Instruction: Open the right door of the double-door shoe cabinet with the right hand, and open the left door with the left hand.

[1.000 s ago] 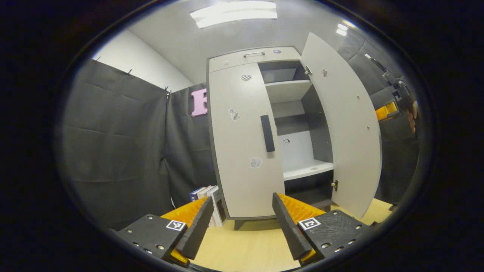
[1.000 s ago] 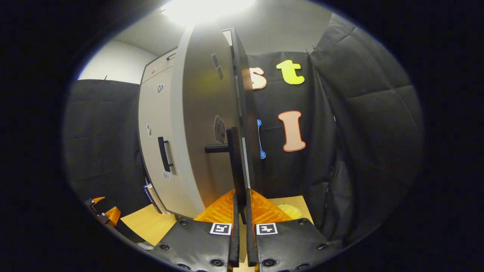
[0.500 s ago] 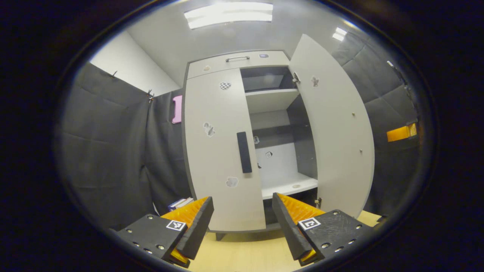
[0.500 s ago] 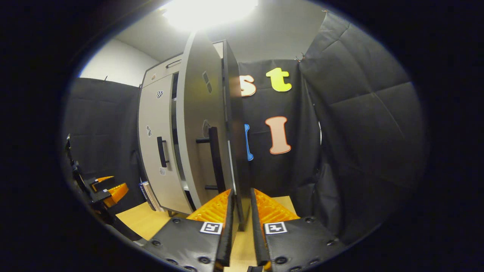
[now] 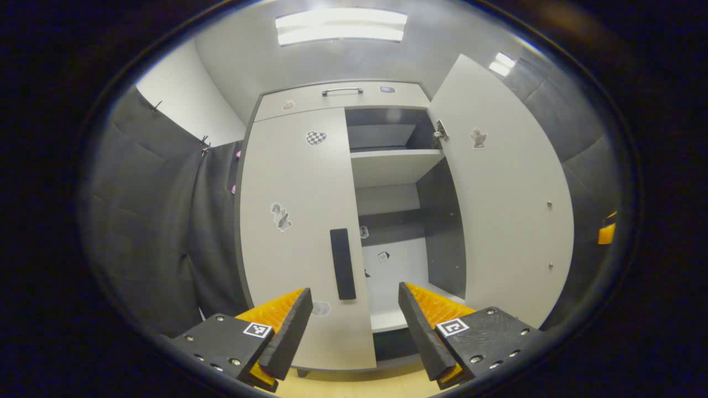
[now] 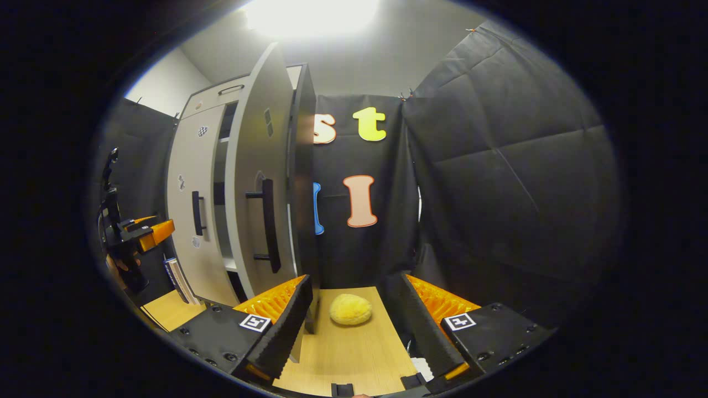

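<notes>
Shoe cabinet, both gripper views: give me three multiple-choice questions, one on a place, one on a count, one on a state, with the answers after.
1. Where does the yellow lump lie?
A. on the wooden floor beside the cabinet
B. on a cabinet shelf
C. on top of the cabinet

2. How many of the cabinet's two tall doors are swung open?
A. none
B. one
C. two

3. How is the right gripper?
A. shut on the handle
B. open, holding nothing
C. shut on the yellow lump

Answers:
1 A: the yellow lump rests on the floor.
2 B: the right door stands open, the left door closed.
3 B: the right gripper is spread, clear of the right door handle.
</notes>
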Available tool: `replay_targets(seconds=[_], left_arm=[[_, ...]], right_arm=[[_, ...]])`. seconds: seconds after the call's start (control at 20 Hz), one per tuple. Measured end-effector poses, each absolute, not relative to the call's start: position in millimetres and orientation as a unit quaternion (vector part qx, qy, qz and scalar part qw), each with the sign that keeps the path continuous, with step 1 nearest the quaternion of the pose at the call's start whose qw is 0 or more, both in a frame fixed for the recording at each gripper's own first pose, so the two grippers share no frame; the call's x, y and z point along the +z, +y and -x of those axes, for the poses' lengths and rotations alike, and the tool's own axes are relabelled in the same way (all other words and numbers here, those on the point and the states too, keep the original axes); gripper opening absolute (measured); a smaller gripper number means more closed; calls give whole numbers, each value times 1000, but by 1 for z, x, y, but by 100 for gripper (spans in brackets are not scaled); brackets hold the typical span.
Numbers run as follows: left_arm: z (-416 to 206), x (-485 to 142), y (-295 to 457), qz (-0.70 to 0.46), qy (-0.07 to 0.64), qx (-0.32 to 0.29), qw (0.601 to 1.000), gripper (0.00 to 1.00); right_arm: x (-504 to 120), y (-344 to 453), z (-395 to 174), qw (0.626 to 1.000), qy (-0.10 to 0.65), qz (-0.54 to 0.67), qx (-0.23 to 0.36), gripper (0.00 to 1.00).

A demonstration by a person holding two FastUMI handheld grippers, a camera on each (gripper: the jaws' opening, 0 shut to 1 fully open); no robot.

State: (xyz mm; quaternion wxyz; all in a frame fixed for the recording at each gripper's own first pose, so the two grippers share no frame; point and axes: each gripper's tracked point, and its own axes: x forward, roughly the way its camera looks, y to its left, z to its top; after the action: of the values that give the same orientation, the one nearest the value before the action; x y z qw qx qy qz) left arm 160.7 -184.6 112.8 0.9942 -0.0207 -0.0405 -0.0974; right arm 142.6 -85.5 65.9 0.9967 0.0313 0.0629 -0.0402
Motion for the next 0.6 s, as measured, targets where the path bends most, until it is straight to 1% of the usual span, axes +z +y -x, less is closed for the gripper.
replay_targets(seconds=[0.3, 0.6], left_arm=[[-229, 125, -182, 34, -53, -103, 993, 92], [-279, 108, -189, 50, -34, -113, 992, 92]], right_arm=[[59, -97, -137, 992, 76, -45, -92, 98], [52, -97, -136, 988, 92, -37, -119, 98]])
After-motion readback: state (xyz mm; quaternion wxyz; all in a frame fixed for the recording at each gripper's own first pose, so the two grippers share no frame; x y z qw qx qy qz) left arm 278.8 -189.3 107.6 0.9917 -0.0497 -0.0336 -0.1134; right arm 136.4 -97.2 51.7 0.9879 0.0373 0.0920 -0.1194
